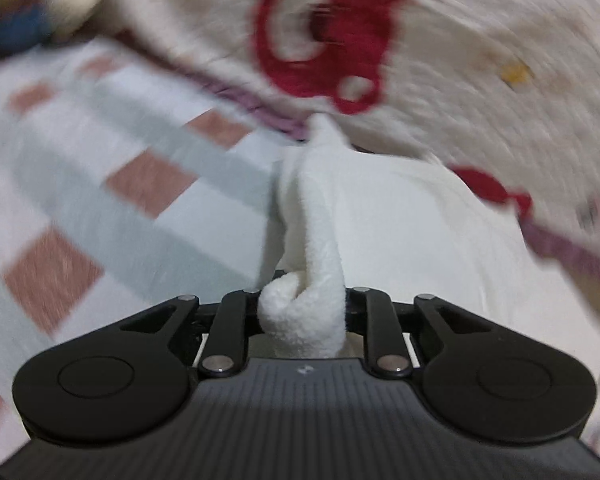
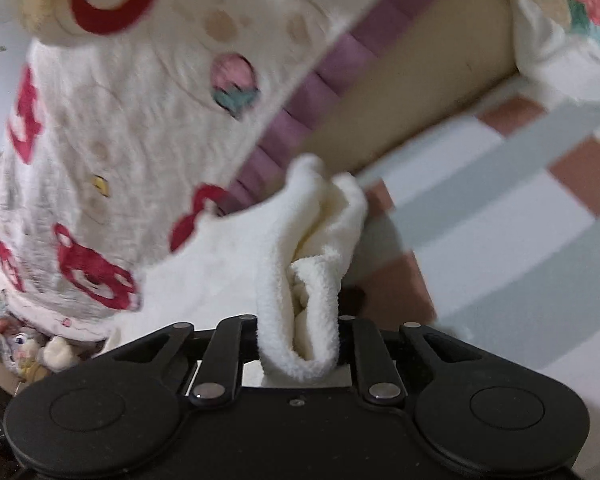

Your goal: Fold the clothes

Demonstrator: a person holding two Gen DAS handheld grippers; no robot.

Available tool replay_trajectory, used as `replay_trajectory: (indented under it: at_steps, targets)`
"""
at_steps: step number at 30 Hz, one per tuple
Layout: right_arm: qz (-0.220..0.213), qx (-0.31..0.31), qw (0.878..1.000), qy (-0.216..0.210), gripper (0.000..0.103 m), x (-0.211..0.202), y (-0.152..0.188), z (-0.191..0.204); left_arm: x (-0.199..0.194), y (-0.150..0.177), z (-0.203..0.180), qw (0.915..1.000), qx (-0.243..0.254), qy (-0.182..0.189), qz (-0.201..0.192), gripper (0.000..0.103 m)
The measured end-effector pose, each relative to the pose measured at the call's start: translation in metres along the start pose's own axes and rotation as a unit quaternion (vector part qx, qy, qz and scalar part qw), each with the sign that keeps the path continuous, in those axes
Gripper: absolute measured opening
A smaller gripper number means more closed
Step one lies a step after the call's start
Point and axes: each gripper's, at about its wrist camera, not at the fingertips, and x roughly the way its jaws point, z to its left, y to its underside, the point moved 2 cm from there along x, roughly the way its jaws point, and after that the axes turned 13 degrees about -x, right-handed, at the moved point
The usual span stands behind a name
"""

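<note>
A fleecy cream garment (image 1: pixel 452 92) printed with red bear faces and edged by a purple hem hangs in the air, blurred by motion. My left gripper (image 1: pixel 302 314) is shut on a bunched white fleece corner (image 1: pixel 320 240) of it; the fingertips are buried in the cloth. In the right wrist view the same garment (image 2: pixel 112 128) spreads up and to the left, with its purple hem (image 2: pixel 320 80) running diagonally. My right gripper (image 2: pixel 298 334) is shut on another folded fleece corner (image 2: pixel 308 248), fingers hidden in the fabric.
Below lies a bedspread (image 1: pixel 100 184) checked in white, pale grey and dusty pink (image 2: pixel 540 184). Soft toys sit at the far left (image 1: pixel 60 4) and low left (image 2: pixel 40 352). A floral cushion (image 2: pixel 572 4) and a beige headboard (image 2: pixel 440 80) stand at the back right.
</note>
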Motion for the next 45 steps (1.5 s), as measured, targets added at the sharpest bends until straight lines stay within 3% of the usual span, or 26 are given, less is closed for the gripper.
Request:
replay_trajectory:
  at_steps: [3,7,10,13,15,17,20,23,26,30,33,35,36,38,40,41,43,45]
  targets:
    - [-0.008,-0.064,0.998,0.027,0.017,-0.016,-0.006,0.008,-0.024,0.002,-0.013,0.9990,0.040,0.018,0.004,0.019]
    - [-0.002,-0.021,1.000,0.013,0.017,-0.056,-0.002,-0.006,-0.063,0.016,-0.006,0.9972,0.066,0.031,0.018,0.019]
    - [0.014,0.010,1.000,0.014,0.018,-0.095,0.015,-0.023,-0.071,0.055,0.035,0.9954,0.010,0.023,0.092,0.019]
    - [0.062,0.021,0.997,0.038,0.017,-0.104,0.050,-0.048,-0.054,0.090,0.075,0.9850,-0.086,0.000,0.150,0.019]
    - [0.065,0.049,0.996,0.042,0.017,-0.104,0.063,-0.054,-0.068,0.083,0.061,0.9906,-0.063,0.007,0.121,0.019]
    - [0.030,0.062,0.998,0.015,0.017,-0.115,0.053,-0.049,-0.082,0.073,0.049,0.9936,-0.050,0.024,0.098,0.019]
    - [0.009,0.026,1.000,0.003,0.017,-0.128,0.033,-0.037,-0.097,0.063,0.046,0.9942,-0.049,0.042,0.086,0.019]
    - [0.040,0.021,0.999,0.028,0.017,-0.122,0.042,-0.049,-0.083,0.085,0.063,0.9907,-0.066,0.024,0.117,0.019]
    - [0.055,0.038,0.997,0.035,0.017,-0.119,0.055,-0.061,-0.066,0.103,0.066,0.9902,-0.041,-0.010,0.133,0.019]
    - [0.065,0.064,0.995,0.036,0.017,-0.117,0.071,-0.076,-0.064,0.103,0.075,0.9879,-0.071,-0.002,0.138,0.020]
    - [0.069,0.067,0.995,0.041,0.020,-0.117,0.073,-0.078,-0.070,0.106,0.066,0.9915,-0.031,-0.018,0.125,0.023]
    - [0.066,0.059,0.994,0.066,0.026,-0.121,0.071,-0.078,-0.074,0.104,0.061,0.9924,0.007,-0.063,0.105,0.026]
    - [0.061,0.044,0.991,0.108,0.031,-0.125,0.069,-0.079,-0.075,0.104,0.061,0.9904,0.034,-0.097,0.092,0.032]
    - [0.051,0.013,0.980,0.193,0.033,-0.133,0.065,-0.081,-0.080,0.101,0.063,0.9880,0.061,-0.122,0.073,0.039]
    - [0.056,-0.008,0.969,0.241,0.037,-0.141,0.059,-0.084,-0.090,0.095,0.060,0.9924,0.047,-0.099,0.055,0.035]
    - [0.057,-0.023,0.967,0.246,0.037,-0.145,0.055,-0.083,-0.097,0.094,0.047,0.9934,0.069,-0.085,0.035,0.035]
    - [0.042,-0.082,0.971,0.220,0.038,-0.153,0.046,-0.065,-0.108,0.093,0.023,0.9924,0.110,-0.054,-0.002,0.035]
    - [0.038,-0.129,0.974,0.182,0.038,-0.152,0.037,-0.043,-0.109,0.101,-0.003,0.9912,0.132,0.003,-0.004,0.039]
